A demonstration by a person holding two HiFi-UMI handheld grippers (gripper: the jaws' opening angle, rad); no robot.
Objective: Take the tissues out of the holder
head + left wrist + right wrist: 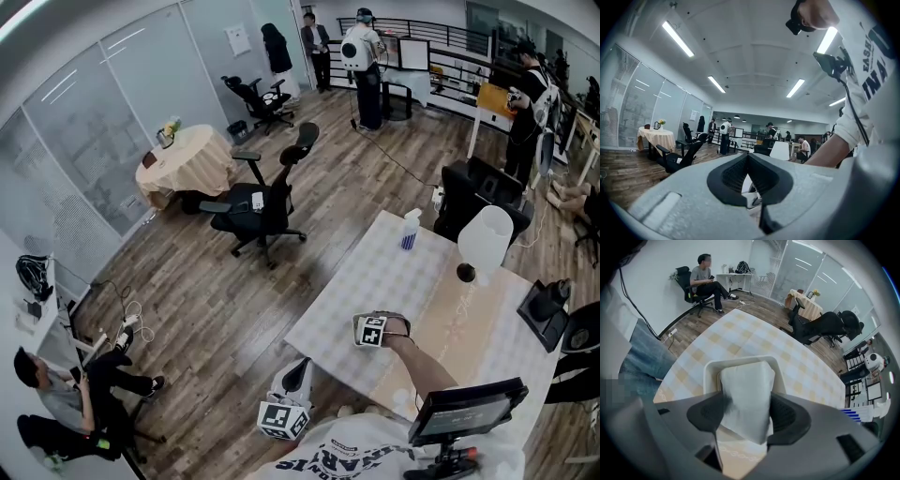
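In the right gripper view a stack of white tissues [747, 390] stands upright in a cream holder [739, 363] on the checked tablecloth. My right gripper [746, 416] reaches down over it, and both dark pads press against the sides of the tissues. In the head view the right gripper [375, 330] hovers over the near part of the table and hides the holder. My left gripper [284, 412] hangs low off the table's near edge, close to my body. Seen in its own view, the left gripper [748, 157] points out into the room with its jaw tips touching and nothing between them.
The table [366, 272] also carries a spray bottle [410, 230] at its far corner and a screen [464, 409] at the near right. A white chair back [485, 239] stands beyond. A black office chair [267, 202] sits on the wood floor to the left. Several people stand or sit around the room.
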